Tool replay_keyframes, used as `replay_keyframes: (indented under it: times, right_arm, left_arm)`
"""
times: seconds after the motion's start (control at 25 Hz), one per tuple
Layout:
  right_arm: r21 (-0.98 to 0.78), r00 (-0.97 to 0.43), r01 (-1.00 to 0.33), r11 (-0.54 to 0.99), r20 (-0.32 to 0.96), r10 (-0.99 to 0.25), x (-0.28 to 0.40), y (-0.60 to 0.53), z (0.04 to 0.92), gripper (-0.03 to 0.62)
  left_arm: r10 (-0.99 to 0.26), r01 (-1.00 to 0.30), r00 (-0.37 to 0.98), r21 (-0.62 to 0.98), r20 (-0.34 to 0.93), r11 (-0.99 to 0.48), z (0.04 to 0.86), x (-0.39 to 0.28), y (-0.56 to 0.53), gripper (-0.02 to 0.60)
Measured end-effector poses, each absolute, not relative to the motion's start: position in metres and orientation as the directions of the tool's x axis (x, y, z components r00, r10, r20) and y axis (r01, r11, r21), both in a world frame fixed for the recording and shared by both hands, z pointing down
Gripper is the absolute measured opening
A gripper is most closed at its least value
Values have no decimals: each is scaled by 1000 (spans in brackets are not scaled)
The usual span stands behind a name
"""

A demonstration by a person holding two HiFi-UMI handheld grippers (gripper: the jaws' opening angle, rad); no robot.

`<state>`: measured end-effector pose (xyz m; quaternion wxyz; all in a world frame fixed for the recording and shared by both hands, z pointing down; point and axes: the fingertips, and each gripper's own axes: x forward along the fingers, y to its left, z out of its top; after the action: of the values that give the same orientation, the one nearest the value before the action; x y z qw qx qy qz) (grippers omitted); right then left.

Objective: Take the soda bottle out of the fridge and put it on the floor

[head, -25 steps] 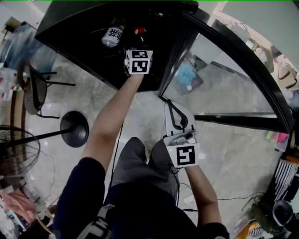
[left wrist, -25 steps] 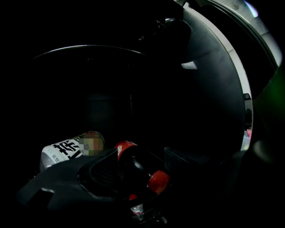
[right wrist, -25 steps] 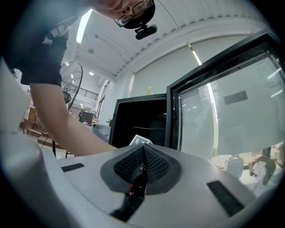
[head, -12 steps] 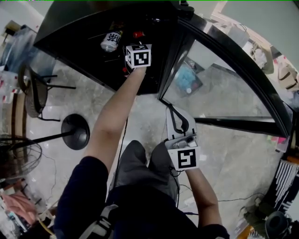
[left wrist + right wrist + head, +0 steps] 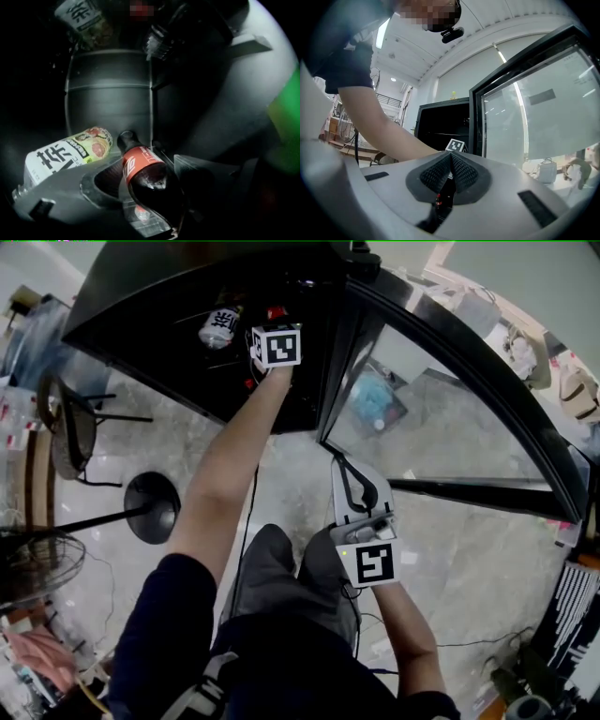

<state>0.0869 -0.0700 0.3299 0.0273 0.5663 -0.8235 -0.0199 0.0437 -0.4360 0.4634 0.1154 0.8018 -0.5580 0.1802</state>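
Observation:
The soda bottle (image 5: 150,178), dark cola with a red label and black cap, lies between the jaws of my left gripper (image 5: 148,161) inside the dark fridge (image 5: 169,296), its cap pointing away. Both jaws rest against the bottle's sides, so the gripper is shut on it. In the head view only the left gripper's marker cube (image 5: 277,345) shows, reaching into the fridge; the jaws are hidden there. My right gripper (image 5: 341,461) hangs low over the floor in front of the person, shut and holding nothing; its pads (image 5: 440,172) meet.
A white-labelled tea bottle (image 5: 65,157) lies just left of the soda bottle on the shelf. The glass fridge door (image 5: 450,409) stands open at the right. A fan base (image 5: 150,504) and a chair (image 5: 70,427) stand on the grey floor (image 5: 291,474) at the left.
My left gripper has moved a little deeper into the fridge. The right gripper has stayed in nearly the same place.

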Motion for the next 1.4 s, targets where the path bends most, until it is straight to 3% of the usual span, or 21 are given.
replay_keyframes:
  times: [0.56, 1.4]
  right_arm:
    - [42, -353, -934, 354, 31, -935, 91, -67, 335, 17]
    - [28, -372, -928, 373, 31, -928, 74, -73, 333, 17]
  left_arm:
    - [-859, -951, 280, 1, 428, -310, 469, 39, -437, 336]
    - [-817, -925, 370, 91, 443, -370, 475, 13, -416, 313]
